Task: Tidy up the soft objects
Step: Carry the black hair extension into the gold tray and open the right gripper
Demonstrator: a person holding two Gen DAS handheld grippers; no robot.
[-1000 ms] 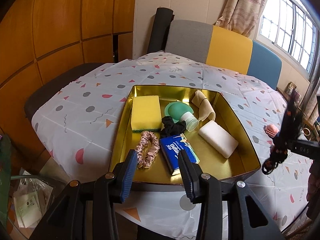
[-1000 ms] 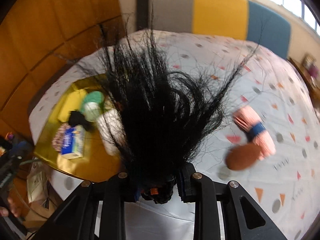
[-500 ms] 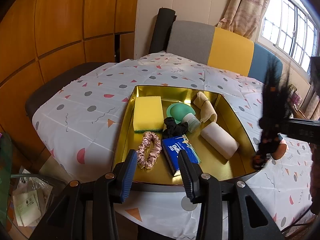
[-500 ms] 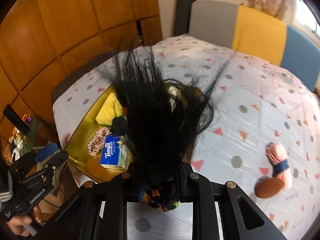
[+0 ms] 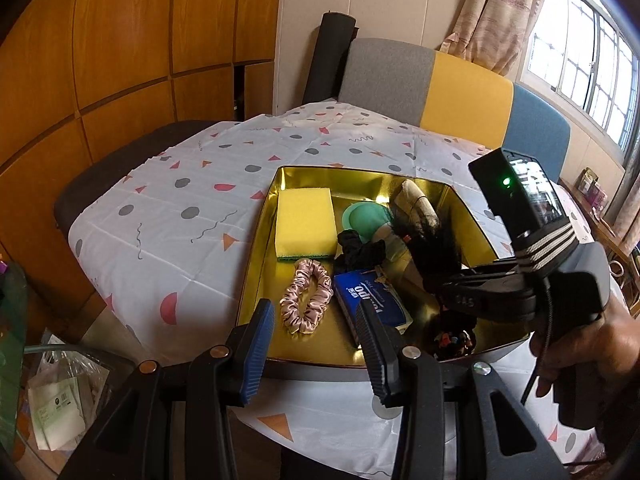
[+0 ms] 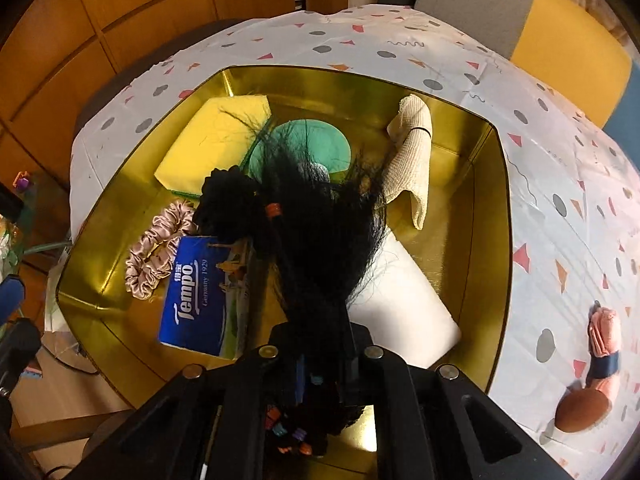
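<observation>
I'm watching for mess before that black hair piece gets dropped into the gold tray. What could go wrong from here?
The right claw grips the black hair piece above the crowded gold tray. Released here, its loose strands may drape over the tissue pack and white block, or snag the black scrunchie.

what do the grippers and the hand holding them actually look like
The left gripper has black plastic arms with brass-coloured bolts and ribbed blue pads. The right gripper is black too, stamped "045", with a grey body, a striped mount carrying a black box with a green light, and a black cable. A bare hand grips it.
</observation>
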